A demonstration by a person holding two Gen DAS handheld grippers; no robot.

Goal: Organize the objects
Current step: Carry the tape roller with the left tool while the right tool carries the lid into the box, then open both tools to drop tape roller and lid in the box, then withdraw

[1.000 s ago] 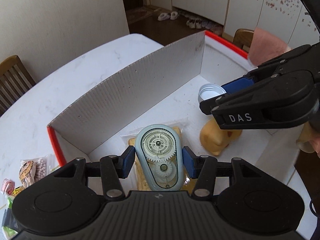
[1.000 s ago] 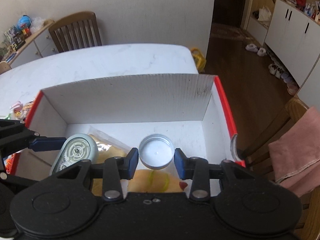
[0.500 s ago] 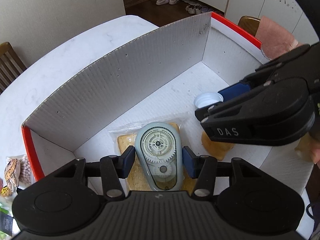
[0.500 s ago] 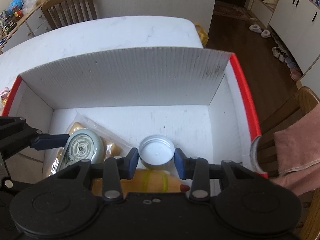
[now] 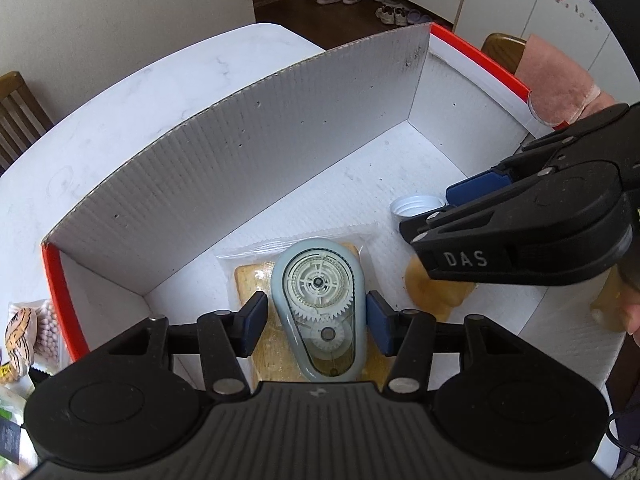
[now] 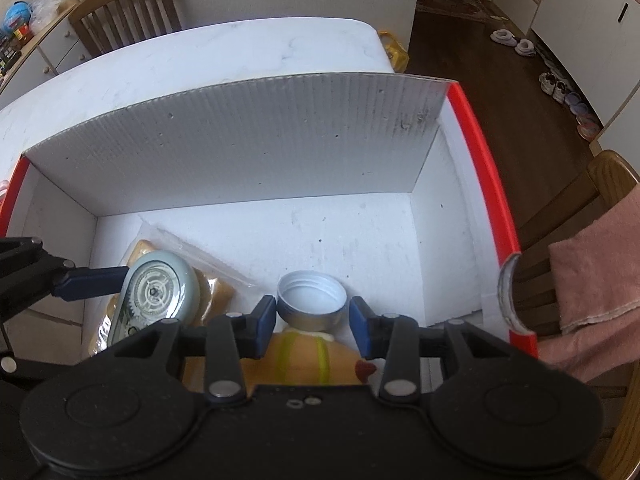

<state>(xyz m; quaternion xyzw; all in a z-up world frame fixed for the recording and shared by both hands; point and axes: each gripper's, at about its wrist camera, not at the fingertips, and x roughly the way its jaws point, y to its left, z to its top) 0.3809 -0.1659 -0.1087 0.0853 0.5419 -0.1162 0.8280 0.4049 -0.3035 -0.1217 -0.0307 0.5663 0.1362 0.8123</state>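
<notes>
Now both tongs hang spread inside the box (image 5: 256, 140): left tongs (image 5: 316, 322) flanking the correction-tape dispenser (image 5: 318, 304), right tongs (image 6: 313, 320) flanking the bottle cap (image 6: 312, 298); lift straight clear.

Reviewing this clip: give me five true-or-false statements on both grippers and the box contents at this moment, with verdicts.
1. The left gripper has a correction tape dispenser between its fingers. True.
2. The right gripper has a spoon between its fingers. False: it has a white bottle cap, open side up.
3. Both grippers are over the red-edged box. True.
4. The box interior is black. False: it is white corrugated board.
5. A clear packet of crackers lies under the dispenser. True.
</notes>
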